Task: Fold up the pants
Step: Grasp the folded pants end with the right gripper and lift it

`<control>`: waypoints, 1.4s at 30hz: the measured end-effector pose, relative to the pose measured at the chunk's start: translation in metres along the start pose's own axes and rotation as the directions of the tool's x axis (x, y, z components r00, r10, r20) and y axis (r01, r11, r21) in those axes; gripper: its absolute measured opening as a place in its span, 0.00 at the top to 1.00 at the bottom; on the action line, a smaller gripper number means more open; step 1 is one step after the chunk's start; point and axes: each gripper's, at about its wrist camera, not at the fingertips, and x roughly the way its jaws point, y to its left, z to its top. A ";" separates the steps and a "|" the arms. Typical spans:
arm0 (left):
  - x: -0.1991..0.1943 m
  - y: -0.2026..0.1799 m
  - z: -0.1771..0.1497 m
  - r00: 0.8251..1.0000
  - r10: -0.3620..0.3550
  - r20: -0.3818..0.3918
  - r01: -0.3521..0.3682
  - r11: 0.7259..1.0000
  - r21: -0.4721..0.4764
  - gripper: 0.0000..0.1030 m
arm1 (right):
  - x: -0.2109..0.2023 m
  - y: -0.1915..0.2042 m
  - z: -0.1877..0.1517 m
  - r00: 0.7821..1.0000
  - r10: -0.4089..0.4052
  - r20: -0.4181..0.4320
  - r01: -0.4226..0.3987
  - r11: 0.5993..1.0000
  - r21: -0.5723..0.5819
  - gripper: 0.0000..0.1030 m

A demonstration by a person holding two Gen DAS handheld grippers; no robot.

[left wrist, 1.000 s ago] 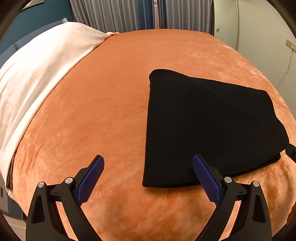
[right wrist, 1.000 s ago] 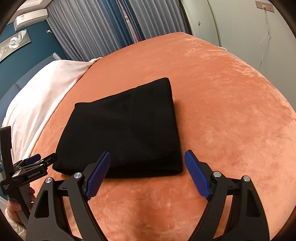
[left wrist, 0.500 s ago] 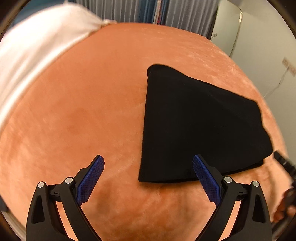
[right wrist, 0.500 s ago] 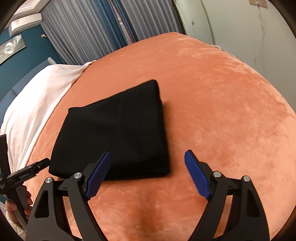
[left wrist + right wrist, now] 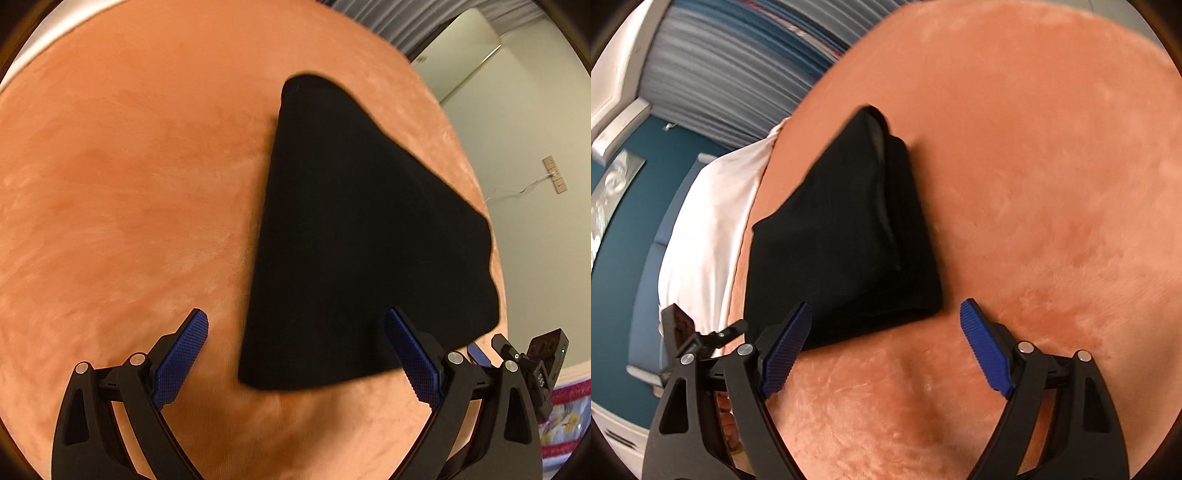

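Observation:
The black pants (image 5: 354, 236) lie folded into a compact stack on the orange plush bedcover (image 5: 129, 192). In the right wrist view the pants (image 5: 842, 236) show layered folded edges along their right side. My left gripper (image 5: 295, 354) is open and empty, hovering just above the near edge of the pants. My right gripper (image 5: 886, 343) is open and empty, just short of the near right corner of the pants. The right gripper's tip shows at the lower right of the left wrist view (image 5: 517, 354); the left gripper shows at the lower left of the right wrist view (image 5: 698, 336).
A white pillow or sheet (image 5: 713, 221) lies along the bed's far left side. Grey and blue curtains (image 5: 738, 74) hang behind the bed. A pale wall with a socket and cable (image 5: 554, 177) stands to the right of the bed.
Both cameras have tilted and swung. The left view now looks down and to the right, the right view has rolled clockwise. The pants lie as before and both grippers stay open.

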 end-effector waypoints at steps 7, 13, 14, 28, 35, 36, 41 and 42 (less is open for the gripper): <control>0.025 -0.013 0.011 0.997 -0.064 -0.038 0.064 0.998 -0.006 0.06 | 0.028 0.007 0.013 0.995 0.077 -0.056 -0.078 0.997 -0.014 0.14; 0.042 -0.037 0.018 1.000 -0.002 -0.022 0.003 0.998 0.058 0.05 | 0.048 0.028 0.020 1.000 0.012 -0.014 -0.013 0.996 -0.088 0.32; 0.042 -0.040 0.017 1.000 0.009 -0.015 -0.008 0.998 0.065 0.05 | 0.050 0.028 0.019 1.000 0.002 -0.008 -0.003 0.996 -0.088 0.36; -0.012 -0.059 -0.055 0.998 0.054 0.040 -0.059 0.992 0.116 0.48 | -0.004 0.027 -0.039 0.999 0.053 -0.008 -0.054 0.995 -0.082 0.65; -0.010 -0.051 -0.079 0.998 0.052 0.035 -0.053 0.997 0.058 0.29 | -0.003 0.006 -0.052 0.997 0.063 -0.032 -0.064 0.998 -0.029 0.52; -0.007 -0.050 -0.076 0.998 0.051 0.039 -0.053 0.998 0.047 0.24 | -0.002 0.007 -0.051 0.998 0.059 -0.027 -0.060 0.998 -0.033 0.48; 0.001 -0.049 -0.065 0.995 0.076 0.064 -0.082 0.993 0.082 0.10 | 0.007 0.014 -0.051 1.000 0.023 0.000 -0.023 0.996 -0.087 0.50; 0.002 -0.054 -0.065 0.993 0.089 0.075 -0.096 0.991 0.096 0.14 | 0.007 0.013 -0.051 0.999 0.033 0.003 -0.032 0.996 -0.084 0.57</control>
